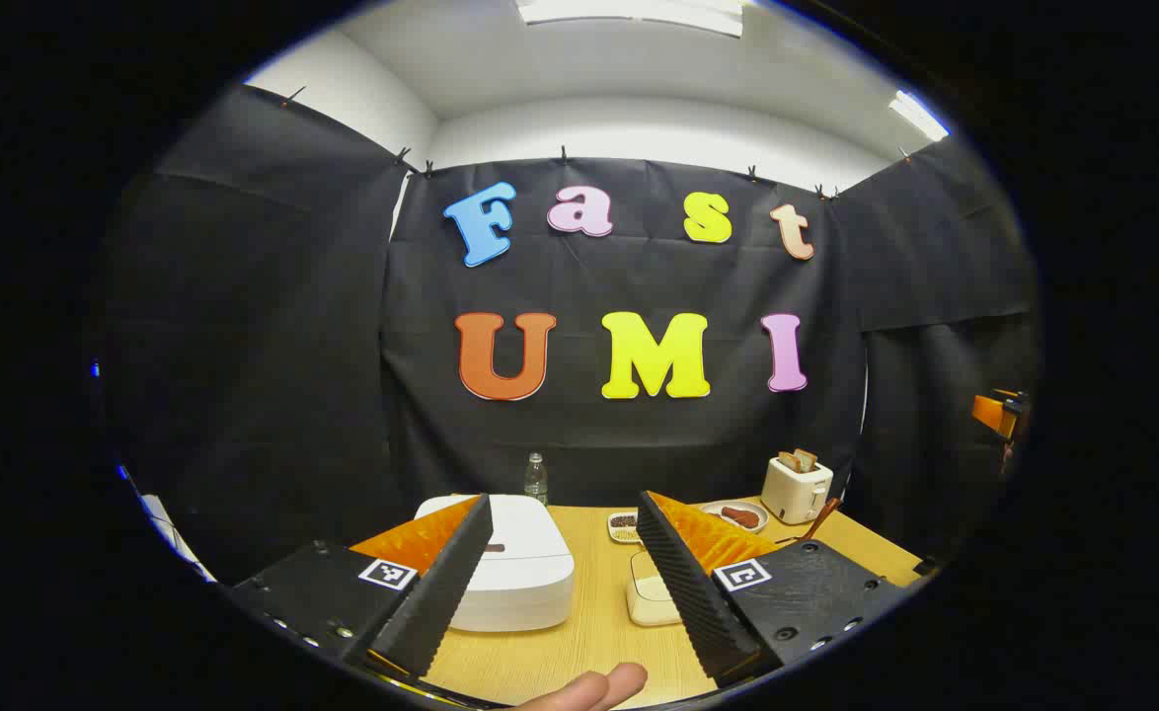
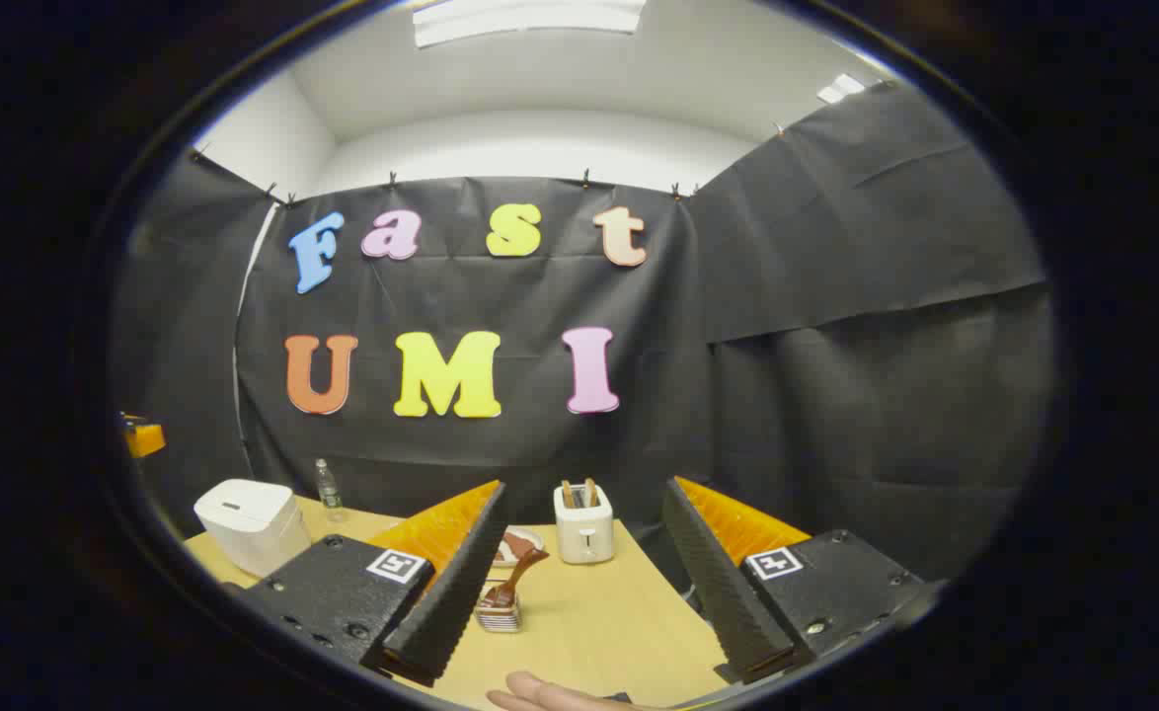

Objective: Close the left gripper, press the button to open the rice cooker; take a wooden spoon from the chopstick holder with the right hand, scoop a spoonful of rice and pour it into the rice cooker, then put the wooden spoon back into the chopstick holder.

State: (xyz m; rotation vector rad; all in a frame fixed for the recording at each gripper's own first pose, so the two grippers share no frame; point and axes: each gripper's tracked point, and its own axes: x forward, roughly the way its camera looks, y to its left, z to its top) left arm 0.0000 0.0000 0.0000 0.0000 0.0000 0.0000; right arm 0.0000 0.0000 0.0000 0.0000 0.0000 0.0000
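Wooden table (image 1: 579,632) ahead: the rice cooker (image 1: 515,568), lid down, sits just beyond your left gripper (image 1: 560,583), slightly left of the gap. Its jaws are spread, as are the right gripper's (image 2: 579,583), so bring them together before you press the button (image 1: 497,546).

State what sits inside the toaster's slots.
Two bread slices stand upright in the toaster, their tops poking out. Their lower parts are hidden inside the body.

Each claw, left (image 1: 562,583) and right (image 2: 584,573), has two ribbed wedge fingers on dark blocks, each block studded with screws and bearing a square black-and-white marker.
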